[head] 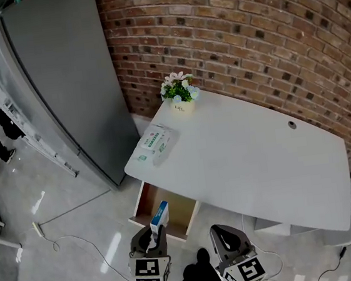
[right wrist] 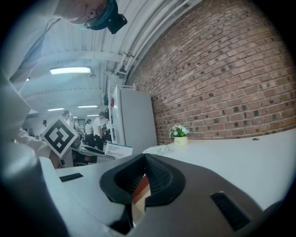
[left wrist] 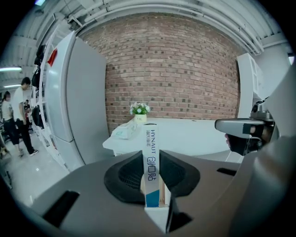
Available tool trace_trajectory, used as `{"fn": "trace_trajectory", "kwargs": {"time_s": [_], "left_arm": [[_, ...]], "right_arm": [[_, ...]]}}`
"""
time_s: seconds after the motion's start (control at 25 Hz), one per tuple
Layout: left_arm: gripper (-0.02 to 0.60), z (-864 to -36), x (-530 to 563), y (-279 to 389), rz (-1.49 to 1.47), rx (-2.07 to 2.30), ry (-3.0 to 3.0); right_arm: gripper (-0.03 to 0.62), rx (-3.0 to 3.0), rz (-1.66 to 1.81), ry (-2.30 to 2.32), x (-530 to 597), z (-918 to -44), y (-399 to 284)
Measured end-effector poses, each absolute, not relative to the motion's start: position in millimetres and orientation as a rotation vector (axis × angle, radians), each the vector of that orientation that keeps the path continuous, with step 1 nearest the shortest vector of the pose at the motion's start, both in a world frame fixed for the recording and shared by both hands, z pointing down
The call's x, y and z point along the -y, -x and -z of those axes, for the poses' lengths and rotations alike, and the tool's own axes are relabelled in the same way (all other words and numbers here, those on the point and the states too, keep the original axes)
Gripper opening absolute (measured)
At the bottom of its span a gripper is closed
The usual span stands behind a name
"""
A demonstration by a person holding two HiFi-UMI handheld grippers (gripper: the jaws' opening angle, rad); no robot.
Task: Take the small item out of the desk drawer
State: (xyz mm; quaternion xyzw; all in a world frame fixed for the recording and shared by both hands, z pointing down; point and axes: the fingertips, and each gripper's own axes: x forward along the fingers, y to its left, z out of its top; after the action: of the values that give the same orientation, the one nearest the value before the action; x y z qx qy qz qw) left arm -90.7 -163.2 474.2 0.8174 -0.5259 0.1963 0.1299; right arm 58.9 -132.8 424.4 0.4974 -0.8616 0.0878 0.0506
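Two grippers are low and near in the head view, and only one has something in it. The left gripper (head: pixel 154 238) holds the small box (head: pixel 160 216), a thin white and blue one. Its jaws press on the two flat sides of the box, close to the bottom end. The box stands up tall between them, with its long side running the same way as the jaws and its top end pointing to the far side.

From above, the box sits right over the open drawer (head: pixel 143 203), which sticks out from under the near left corner of the white desk (head: pixel 253 159). In the left gripper view the desk top shows lower than the top of the box, so I think the box is already up and out of the drawer.

One gripper is doing nothing. The right gripper (head: pixel 228 243) is just to the right of the left one. Its jaws are pulled in close with nothing between them.

For the next move, what matters is where the desk top is. It lies far and to the right of the box. The left gripper is the nearer one, and it already has the box. On the far left part of the desk are a soft pack (head: pixel 155 142) and a little flower pot (head: pixel 181 92). I think the box could tip, since it is tall and held only at the bottom.
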Motion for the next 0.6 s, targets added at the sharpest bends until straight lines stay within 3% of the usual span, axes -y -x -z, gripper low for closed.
{"fn": "trace_trajectory", "kwargs": {"time_s": [0.6], "left_arm": [[0.092, -409.5, 123.5, 113.0, -0.378, 1.611, -2.475]], "right_arm": [[0.026, 2.638, -0.162, -1.544, 111.6, -391.3, -51.1]]}}
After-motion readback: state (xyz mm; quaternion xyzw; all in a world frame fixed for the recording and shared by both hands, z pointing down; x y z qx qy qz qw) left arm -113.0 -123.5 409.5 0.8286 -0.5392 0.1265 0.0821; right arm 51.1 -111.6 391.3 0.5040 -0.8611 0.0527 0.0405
